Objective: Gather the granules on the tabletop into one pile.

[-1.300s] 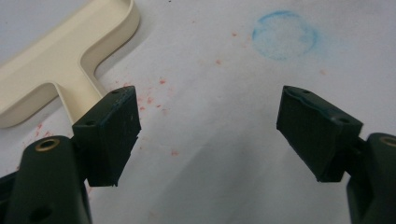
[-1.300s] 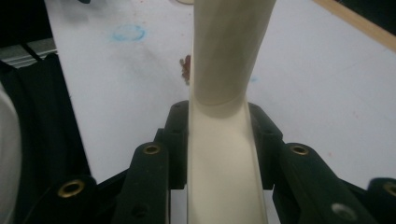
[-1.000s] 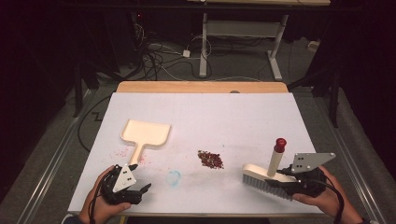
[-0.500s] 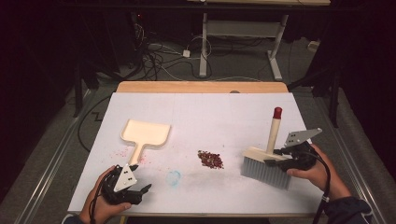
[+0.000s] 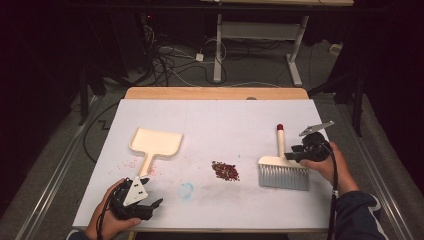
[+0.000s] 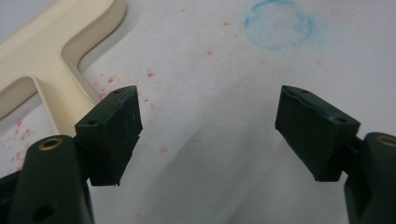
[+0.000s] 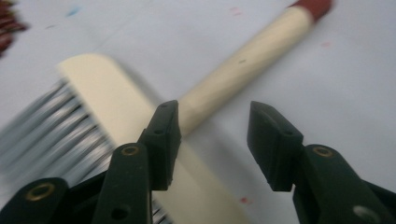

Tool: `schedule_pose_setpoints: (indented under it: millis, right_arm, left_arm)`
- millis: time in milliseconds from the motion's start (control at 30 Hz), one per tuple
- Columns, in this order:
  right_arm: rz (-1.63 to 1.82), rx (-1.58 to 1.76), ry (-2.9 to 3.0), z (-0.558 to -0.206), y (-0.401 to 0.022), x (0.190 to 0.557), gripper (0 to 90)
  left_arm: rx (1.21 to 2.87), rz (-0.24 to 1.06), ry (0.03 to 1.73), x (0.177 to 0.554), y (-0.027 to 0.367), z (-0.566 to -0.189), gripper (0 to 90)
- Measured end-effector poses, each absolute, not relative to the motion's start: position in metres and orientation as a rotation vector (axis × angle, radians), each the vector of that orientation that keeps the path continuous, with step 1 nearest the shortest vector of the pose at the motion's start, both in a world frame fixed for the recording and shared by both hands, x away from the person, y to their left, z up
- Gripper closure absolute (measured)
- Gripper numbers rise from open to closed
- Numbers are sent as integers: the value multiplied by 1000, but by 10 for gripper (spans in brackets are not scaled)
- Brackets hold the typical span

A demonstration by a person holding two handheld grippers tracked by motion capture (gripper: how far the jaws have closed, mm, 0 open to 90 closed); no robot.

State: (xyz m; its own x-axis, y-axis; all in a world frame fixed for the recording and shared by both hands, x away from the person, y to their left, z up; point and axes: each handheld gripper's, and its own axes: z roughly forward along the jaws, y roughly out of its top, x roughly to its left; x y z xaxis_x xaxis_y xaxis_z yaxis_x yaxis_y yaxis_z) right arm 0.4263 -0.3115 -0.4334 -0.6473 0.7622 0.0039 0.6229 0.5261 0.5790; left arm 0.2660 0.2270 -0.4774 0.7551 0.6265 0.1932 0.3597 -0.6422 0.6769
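Observation:
A cream brush (image 5: 282, 172) with grey bristles and a red-tipped handle lies on the white table, right of a small pile of dark red crumbs (image 5: 225, 170). My right gripper (image 5: 296, 152) is open at the base of the handle. Its jaws have just let go and drawn in a little, with nothing between them. In the right gripper view the brush (image 7: 107, 107) runs behind the left jaw of that gripper (image 7: 215, 135). A cream dustpan (image 5: 156, 142) lies at the left. My left gripper (image 5: 152, 207) rests open near the front edge, just short of the pan's handle (image 6: 51, 60).
A faint blue ring (image 5: 186, 190) and red specks mark the white table top (image 5: 215, 115) between the left gripper and the crumbs. A wooden strip (image 5: 215, 93) borders the far edge. Cables and desk legs lie on the floor beyond.
The right hand carried the tilted brush away from the front edge and set it flat on the table, then the jaws came off it. The left gripper stayed put.

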Motion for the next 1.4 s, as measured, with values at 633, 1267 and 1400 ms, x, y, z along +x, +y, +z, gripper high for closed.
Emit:
schedule_pose_setpoints:
  millis: [633,1267,1400]
  right_arm:
    - [683,1254,2315,-449,-294,438,562]
    - [1021,1087,2115,-407,-289,410,436]
    - [1070,1063,2076,-399,-284,402,398]
  left_arm:
    - [2315,556,736,266,226,-477,219]
    - [2310,577,734,266,228,-476,214]
    - [2311,577,732,266,228,-476,215]
